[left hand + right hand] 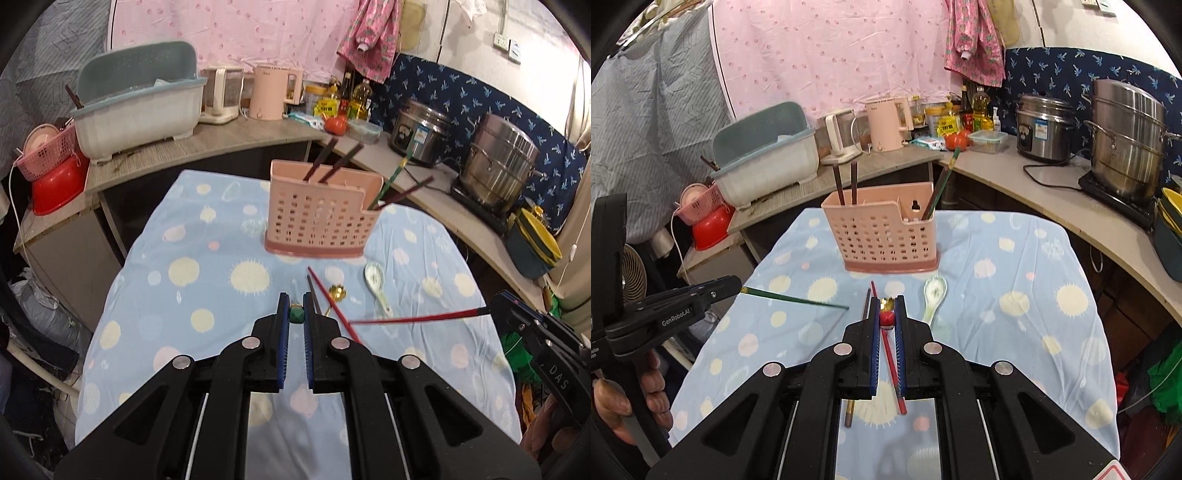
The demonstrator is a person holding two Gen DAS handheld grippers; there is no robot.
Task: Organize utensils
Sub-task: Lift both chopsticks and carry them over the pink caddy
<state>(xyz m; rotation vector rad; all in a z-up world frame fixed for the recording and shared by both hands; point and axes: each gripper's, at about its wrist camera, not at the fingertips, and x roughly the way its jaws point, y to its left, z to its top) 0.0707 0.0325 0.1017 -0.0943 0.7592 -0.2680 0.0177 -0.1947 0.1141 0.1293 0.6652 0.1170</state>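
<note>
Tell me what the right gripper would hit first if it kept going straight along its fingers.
Probably the gold spoon on the cloth, just past the right gripper, which is shut on a red chopstick. The pink holder stands farther on; depth is uncertain.

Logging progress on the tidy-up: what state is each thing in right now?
Left hand-held gripper: shut on a green chopstick.
Right hand-held gripper: shut on a red chopstick.
Holder: upright on the cloth, chopsticks standing in both compartments.
White spoon: lying on the cloth.
Gold spoon: lying on the cloth.
</note>
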